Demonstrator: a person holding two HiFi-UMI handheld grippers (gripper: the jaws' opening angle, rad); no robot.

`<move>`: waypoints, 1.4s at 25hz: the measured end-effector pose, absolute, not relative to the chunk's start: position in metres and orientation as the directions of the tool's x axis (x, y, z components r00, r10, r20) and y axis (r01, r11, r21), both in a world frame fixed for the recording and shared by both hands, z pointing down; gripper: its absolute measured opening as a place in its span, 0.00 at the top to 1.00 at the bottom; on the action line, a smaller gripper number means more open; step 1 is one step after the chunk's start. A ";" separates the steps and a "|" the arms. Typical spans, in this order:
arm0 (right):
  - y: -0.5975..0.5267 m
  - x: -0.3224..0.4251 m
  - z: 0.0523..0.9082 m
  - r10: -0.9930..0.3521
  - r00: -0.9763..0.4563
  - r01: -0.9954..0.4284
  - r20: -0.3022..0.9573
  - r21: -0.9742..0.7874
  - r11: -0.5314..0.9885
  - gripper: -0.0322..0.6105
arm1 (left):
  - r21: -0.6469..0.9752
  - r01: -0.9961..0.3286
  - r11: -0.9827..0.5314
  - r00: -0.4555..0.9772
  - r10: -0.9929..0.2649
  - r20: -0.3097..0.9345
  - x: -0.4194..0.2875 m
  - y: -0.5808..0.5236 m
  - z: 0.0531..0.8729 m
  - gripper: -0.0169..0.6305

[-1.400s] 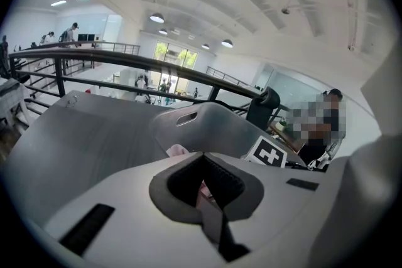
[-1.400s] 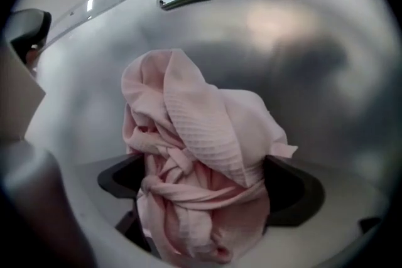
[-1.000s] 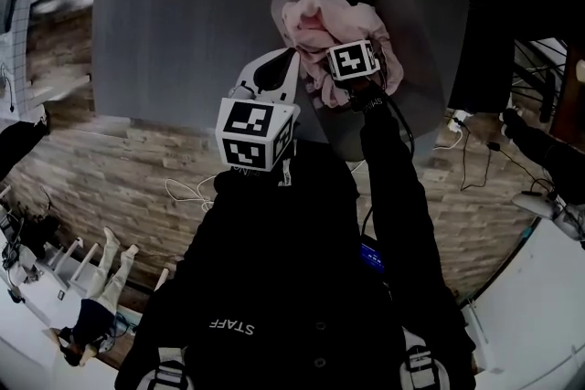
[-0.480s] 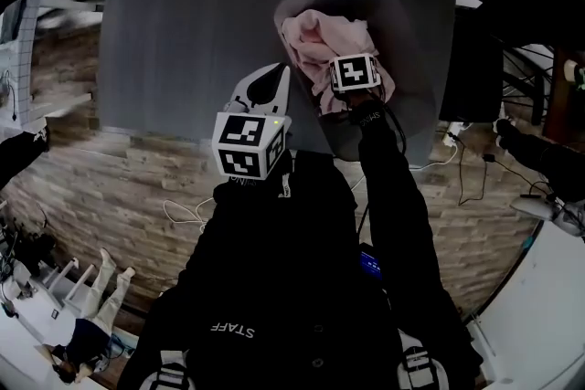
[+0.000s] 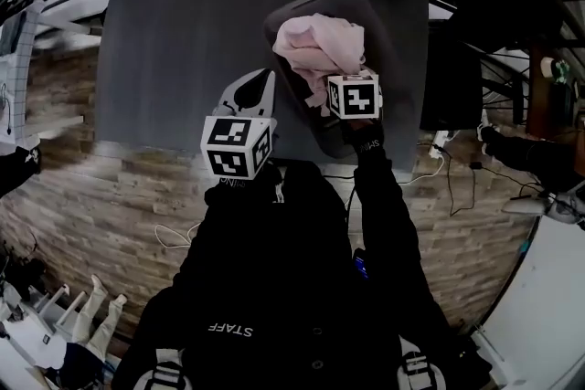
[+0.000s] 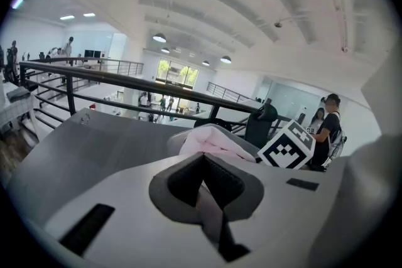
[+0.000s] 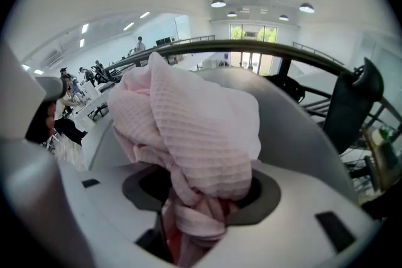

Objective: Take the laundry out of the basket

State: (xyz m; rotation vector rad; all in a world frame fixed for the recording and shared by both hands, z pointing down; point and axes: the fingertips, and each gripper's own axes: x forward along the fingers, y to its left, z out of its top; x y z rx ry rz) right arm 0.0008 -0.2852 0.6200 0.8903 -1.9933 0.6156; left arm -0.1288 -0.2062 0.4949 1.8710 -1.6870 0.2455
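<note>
Desk: dark grey flat desk [image 5: 183, 32], seen from steeply above.
Basket: dark grey rounded plastic basket [image 5: 386, 41] on the desk's right part, near the front edge.
Laundry: 1 pale pink waffle-weave cloth [image 5: 320, 46], bunched up at the basket's mouth. In the left gripper view it heaps above the rim. Cannot tell whether its lower end touches the basket's inside.
Right gripper [image 5: 350, 79]: over the basket, pointing steeply down. Its jaws have just been closing. They stand part closed and pinch a twisted fold of the pink cloth, and the rest of the cloth mounds over them.
Left gripper [image 5: 261, 83]: over the bare desk just left of the basket, apart from the cloth. 2 jaws together, nothing between them.
Person: black sleeves [image 5: 384, 224] reach to both grippers.
</note>
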 end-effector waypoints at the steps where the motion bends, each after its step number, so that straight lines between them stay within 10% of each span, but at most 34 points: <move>1: -0.284 0.001 0.607 -0.383 -0.400 -0.777 0.833 -0.086 0.624 0.55 | 0.303 -0.953 -0.013 0.173 -0.845 0.506 -0.129 -0.205 0.491 0.97; 35: -0.237 0.069 0.279 -0.869 -0.465 -0.884 0.166 -0.127 0.449 0.55 | 0.213 -0.966 -0.146 0.177 -0.975 0.134 -0.096 -0.214 0.307 0.97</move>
